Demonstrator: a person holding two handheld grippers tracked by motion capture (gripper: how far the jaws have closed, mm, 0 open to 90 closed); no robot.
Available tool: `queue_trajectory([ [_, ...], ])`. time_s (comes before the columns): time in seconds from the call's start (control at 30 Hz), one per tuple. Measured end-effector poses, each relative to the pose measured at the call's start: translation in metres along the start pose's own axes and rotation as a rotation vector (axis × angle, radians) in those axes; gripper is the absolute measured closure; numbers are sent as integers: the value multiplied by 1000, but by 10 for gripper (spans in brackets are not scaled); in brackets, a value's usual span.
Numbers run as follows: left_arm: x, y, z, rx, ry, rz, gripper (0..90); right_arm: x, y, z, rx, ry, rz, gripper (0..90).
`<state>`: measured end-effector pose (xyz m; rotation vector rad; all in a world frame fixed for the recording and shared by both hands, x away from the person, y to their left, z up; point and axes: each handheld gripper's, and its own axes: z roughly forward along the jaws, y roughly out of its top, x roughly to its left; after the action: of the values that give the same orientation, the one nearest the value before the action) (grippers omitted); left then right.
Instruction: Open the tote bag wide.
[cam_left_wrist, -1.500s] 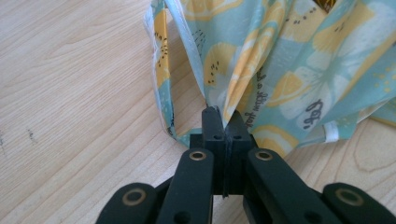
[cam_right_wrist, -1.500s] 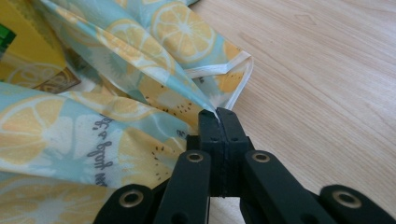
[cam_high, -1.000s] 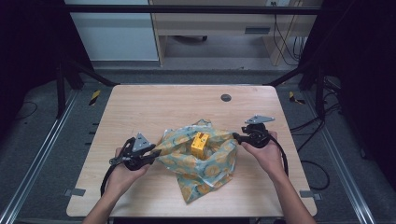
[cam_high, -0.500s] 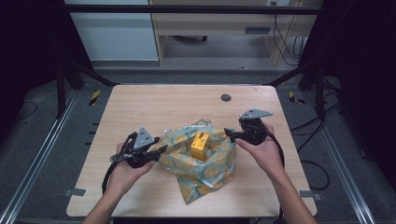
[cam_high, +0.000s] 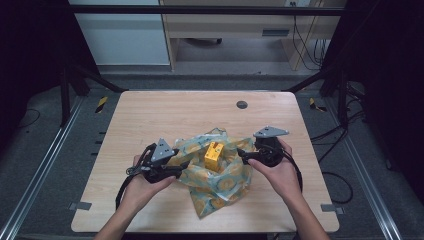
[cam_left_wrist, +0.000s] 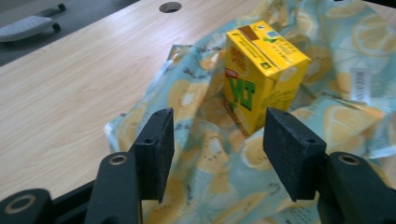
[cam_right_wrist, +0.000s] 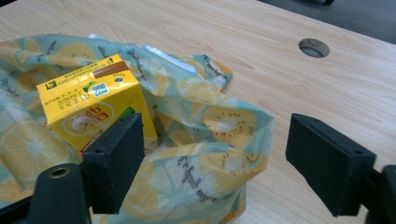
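A yellow drink carton (cam_high: 214, 155) stands upright in the middle of a crumpled lemon-print cloth (cam_high: 220, 185) on the wooden table (cam_high: 150, 120). My left gripper (cam_high: 182, 167) is at the cloth's left edge, open. In the left gripper view its jaws hang over the cloth (cam_left_wrist: 210, 154), and the carton (cam_left_wrist: 261, 70) stands just beyond them. My right gripper (cam_high: 242, 154) is open at the cloth's right edge. The right gripper view has the carton (cam_right_wrist: 93, 105) behind the left jaw and a raised fold of cloth (cam_right_wrist: 205, 149) between the jaws.
A round cable hole (cam_high: 242, 104) sits in the table toward the far edge. Bare wood surrounds the cloth on all sides. Cables trail from both grippers off the table's near side and right side.
Both grippers have shifted slightly inward toward the cloth and carton. The carton has stayed where it was.
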<state>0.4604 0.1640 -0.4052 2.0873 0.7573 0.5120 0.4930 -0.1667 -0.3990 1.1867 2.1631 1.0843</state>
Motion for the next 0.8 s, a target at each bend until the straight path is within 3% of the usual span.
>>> queue_trajectory([
  [0.27, -9, 5, -6, -21, -59, 1, 317, 1, 1, -6, -8, 6, 27, 129],
  [0.37, -12, -1, 2, 26, -81, 26, 251, 3, 1, -5, 2, 2, 35, 118],
  [0.47, -12, -9, 9, 54, -92, 20, 229, 3, -2, -2, 13, -2, 35, 113],
  [0.67, -14, -15, 16, 79, -100, 21, 224, 2, -6, 3, 35, 1, 46, 102],
  [0.8, -17, -19, 17, 85, -108, 28, 343, 3, -11, 5, 47, 8, 48, 137],
])
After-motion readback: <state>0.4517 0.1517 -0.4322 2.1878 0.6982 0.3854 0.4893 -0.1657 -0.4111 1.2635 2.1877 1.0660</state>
